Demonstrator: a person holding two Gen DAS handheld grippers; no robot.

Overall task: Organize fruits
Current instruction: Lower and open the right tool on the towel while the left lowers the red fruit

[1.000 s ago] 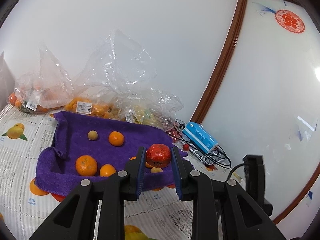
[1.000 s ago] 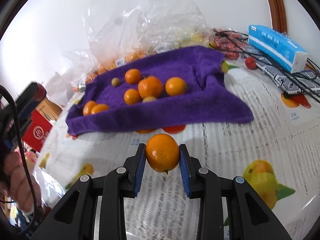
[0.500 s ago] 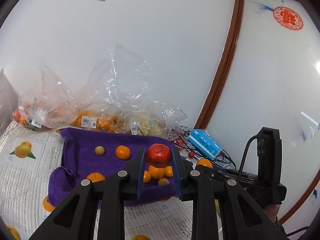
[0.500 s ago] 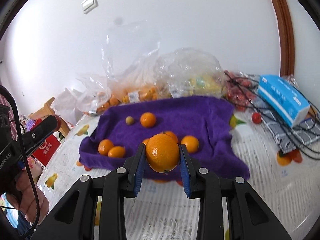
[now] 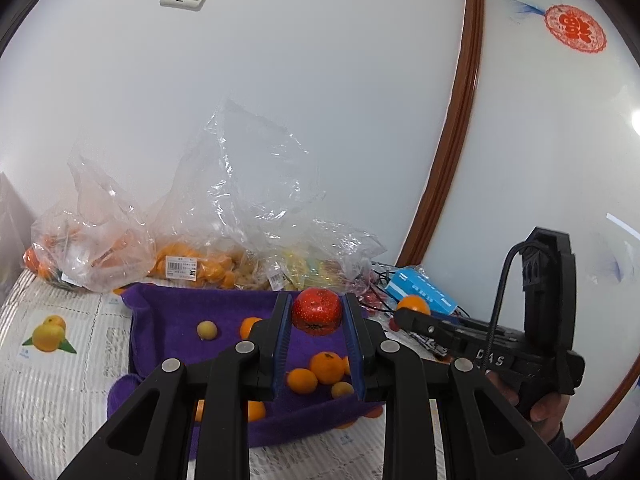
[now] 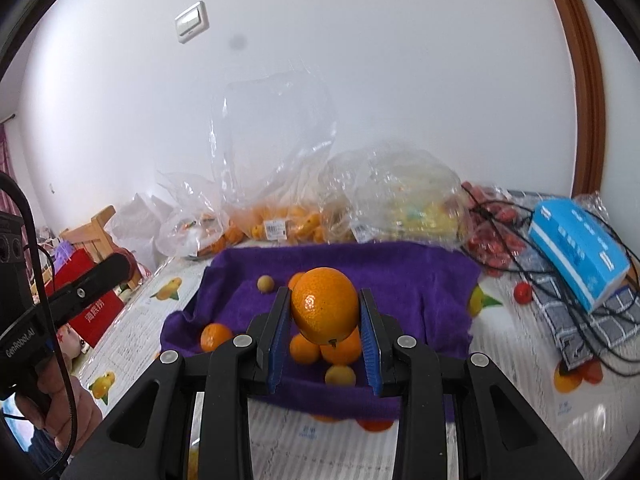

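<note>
My left gripper (image 5: 317, 312) is shut on a shiny red fruit (image 5: 317, 311), held in the air above the near part of a purple towel (image 5: 168, 328). My right gripper (image 6: 325, 312) is shut on a large orange (image 6: 325, 310), also raised over the purple towel (image 6: 420, 292). Several small oranges (image 5: 327, 367) and a pale yellow-green fruit (image 5: 207, 330) lie on the towel. In the left wrist view the right gripper shows at the right with its orange (image 5: 414, 305) at the tip.
Clear plastic bags of fruit (image 5: 184, 268) stand behind the towel against the white wall. A blue box (image 6: 578, 252), black cables (image 6: 612, 320), a checked cloth and small red fruits (image 6: 523, 292) lie to the right. A red bag and wooden furniture sit at the left.
Both grippers have risen with their fruit and come nearer the towel. The right gripper has come fully into the left wrist view.
</note>
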